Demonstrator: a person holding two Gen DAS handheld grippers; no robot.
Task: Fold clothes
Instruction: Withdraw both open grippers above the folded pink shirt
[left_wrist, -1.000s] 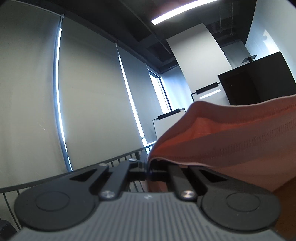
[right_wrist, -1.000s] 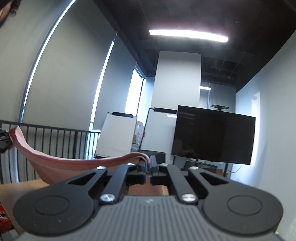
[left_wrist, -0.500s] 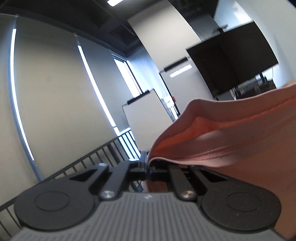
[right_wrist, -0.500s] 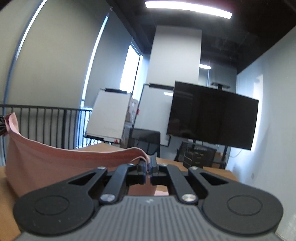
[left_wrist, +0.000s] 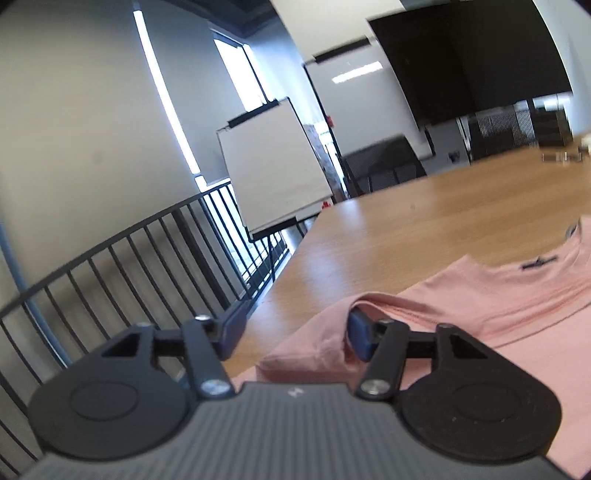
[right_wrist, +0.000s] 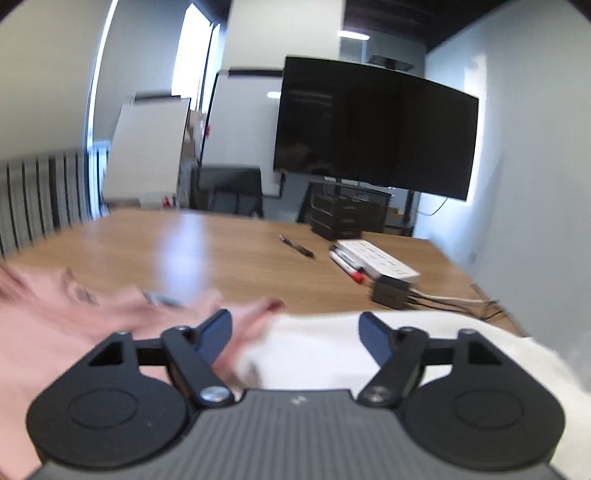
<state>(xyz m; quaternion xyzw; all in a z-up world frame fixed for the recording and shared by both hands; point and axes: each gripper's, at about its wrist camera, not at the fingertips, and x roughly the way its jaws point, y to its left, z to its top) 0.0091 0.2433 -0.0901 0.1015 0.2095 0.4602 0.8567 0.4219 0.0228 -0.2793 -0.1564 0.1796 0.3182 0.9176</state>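
**On the wooden surface: both tools spread wide, pink shirt lying loose**

Between the two blue-padded fingers of the left tool (left_wrist: 295, 332) lies only a gap; its jaws stand wide apart and grip nothing. The right-hand pad touches a raised fold at the edge of the salmon-pink cotton shirt (left_wrist: 480, 310), which lies spread on the light-brown wooden surface (left_wrist: 406, 229), close to that surface's left edge. A small dark mark shows near the shirt's collar.

The right tool (right_wrist: 295, 332) is likewise spread open and empty. Just past its left finger the pink shirt appears again, blurred. Just beyond its right finger lies a white cloth (right_wrist: 332, 347), beside the pink one; whether the two overlap cannot be told.

Farther out on the surface, toward its right edge, sit a black pen (right_wrist: 297, 246), a flat white box (right_wrist: 376, 258) with markers beside it, and a small black block with cables (right_wrist: 391, 291). Behind the far edge stand a large dark wall screen (right_wrist: 373, 125), a white flip-chart board (left_wrist: 273, 166) and a black metal railing (left_wrist: 110, 266).
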